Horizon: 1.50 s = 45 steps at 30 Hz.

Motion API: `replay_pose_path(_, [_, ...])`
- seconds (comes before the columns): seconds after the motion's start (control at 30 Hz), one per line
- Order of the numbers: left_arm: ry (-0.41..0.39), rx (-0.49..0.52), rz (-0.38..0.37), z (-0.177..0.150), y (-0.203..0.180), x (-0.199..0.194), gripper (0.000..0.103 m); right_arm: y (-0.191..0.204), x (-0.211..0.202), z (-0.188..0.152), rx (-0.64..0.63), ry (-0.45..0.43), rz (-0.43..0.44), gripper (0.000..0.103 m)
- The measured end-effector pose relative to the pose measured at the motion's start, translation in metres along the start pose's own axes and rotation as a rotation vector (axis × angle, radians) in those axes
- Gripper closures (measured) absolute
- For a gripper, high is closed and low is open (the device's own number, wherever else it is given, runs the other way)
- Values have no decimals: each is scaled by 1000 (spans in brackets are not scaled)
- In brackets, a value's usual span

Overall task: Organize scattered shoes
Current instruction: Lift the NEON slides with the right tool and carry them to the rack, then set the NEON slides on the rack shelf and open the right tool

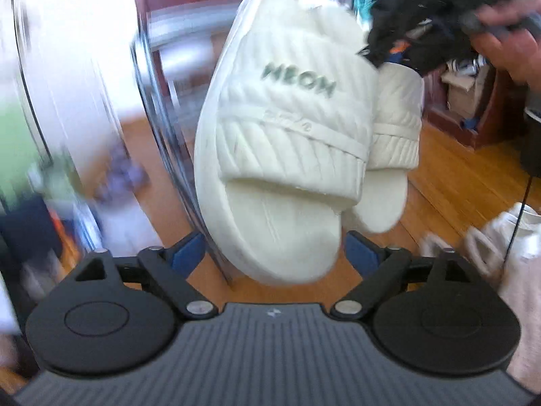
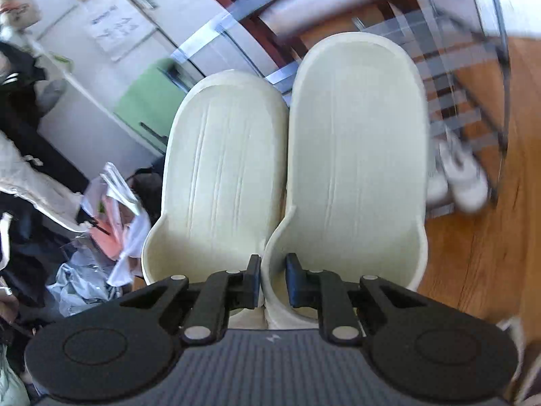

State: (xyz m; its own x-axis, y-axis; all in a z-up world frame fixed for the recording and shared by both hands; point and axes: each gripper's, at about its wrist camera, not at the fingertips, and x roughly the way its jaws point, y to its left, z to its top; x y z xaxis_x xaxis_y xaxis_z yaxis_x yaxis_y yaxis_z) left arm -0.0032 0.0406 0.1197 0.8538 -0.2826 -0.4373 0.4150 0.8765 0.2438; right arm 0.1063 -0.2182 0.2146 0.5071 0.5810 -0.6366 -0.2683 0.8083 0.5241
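A pair of cream slippers hangs side by side, toes down. In the left wrist view the front slipper (image 1: 287, 128) carries green lettering on its strap and half hides the second slipper (image 1: 395, 142) behind it. The front slipper's toe hangs between the wide-spread fingers of my left gripper (image 1: 275, 253), with a gap to each blue pad, so this gripper is open. In the right wrist view I look along both footbeds, the left slipper (image 2: 223, 169) and the right slipper (image 2: 355, 149). My right gripper (image 2: 273, 280) is shut on their adjoining heel walls. It appears blurred and dark, with a person's hand (image 1: 507, 47), at the top right of the left wrist view.
A chrome wire shoe rack (image 2: 480, 77) stands over the wooden floor (image 2: 473, 253), with white sneakers (image 2: 463, 176) at its foot. One rack pole (image 1: 159, 108) passes left of the slippers. Clothes and bags (image 2: 101, 230) are piled on the left, and white fabric (image 1: 517, 253) lies at the right.
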Motion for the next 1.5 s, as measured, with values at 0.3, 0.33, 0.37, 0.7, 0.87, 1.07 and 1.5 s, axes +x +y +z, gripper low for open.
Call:
replay_pose_path(0.3, [-73,14,128,127,44,34,3,108,-28,179,-185,-77,-237,88])
replay_pose_path(0.33, [-55,18,143,139,49,45,3,118,-13,201,-211,-72,-277,88])
replay_pose_path(0.37, [-29,7,145,149,55,58,3,124,-2,212,-217,-72,-298,88])
replay_pose_path(0.7, [-11,-128,225,187,95,115,3,108,71,263,-302,-342,-339,36])
replay_pose_path(0.87, [-20,-162,223,189,99,125,2,86,48,239,-269,-527,-212,21])
replay_pose_path(1.07, [-14,-219,216,193,101,130,2,39,2,209,-117,-657,-251,20])
replay_pose_path(1.5, [-71,-361,307,188,112,109,5,-62,51,132,309,-410,170,63])
